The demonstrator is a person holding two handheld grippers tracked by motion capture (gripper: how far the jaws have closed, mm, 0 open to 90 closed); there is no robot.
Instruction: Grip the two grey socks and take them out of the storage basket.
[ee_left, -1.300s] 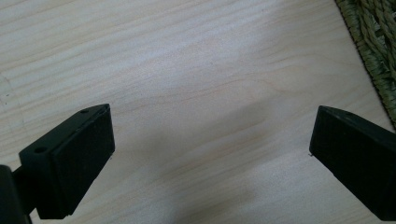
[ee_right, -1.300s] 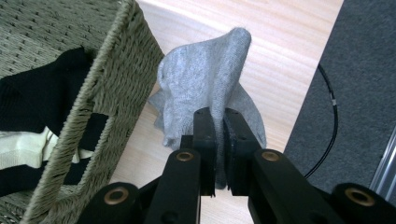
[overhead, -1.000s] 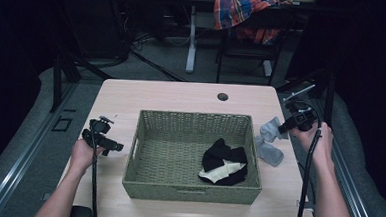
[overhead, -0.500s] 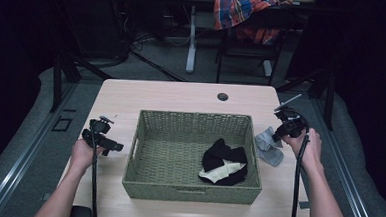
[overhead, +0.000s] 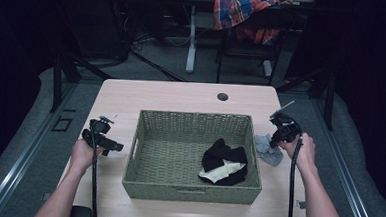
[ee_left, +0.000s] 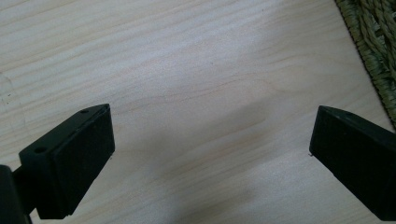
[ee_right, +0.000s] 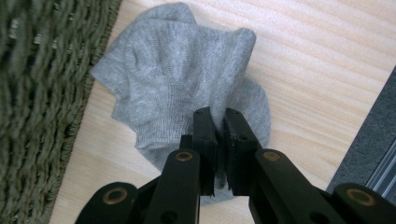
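A dim room lies beyond the table, with a dark chair (overhead: 249, 46) draped in a plaid cloth (overhead: 243, 11) standing well back on the grey floor (overhead: 173, 67). The pale wooden table (overhead: 181, 95) has one round cable hole (overhead: 222, 96) near its far edge. One green woven basket (overhead: 193, 156) sits in the middle of it, between the two grippers. In the basket's right half lies a small heap of black socks (overhead: 223, 160) with a white part showing — how many socks cannot be told.

One grey sock (ee_right: 187, 84) lies crumpled on the wood just beside the basket's right wall. The right gripper (ee_right: 217, 140) has its jaws pinched together on a fold of this sock, the fabric rising between them; in the high view the right gripper (overhead: 282, 130) stands over it, held by the right hand (overhead: 299, 149).

The left gripper (ee_left: 210, 144) hangs over bare wood left of the basket, jaws spread wide with nothing between them — a corner of the basket's weave shows at the upper right of its view.
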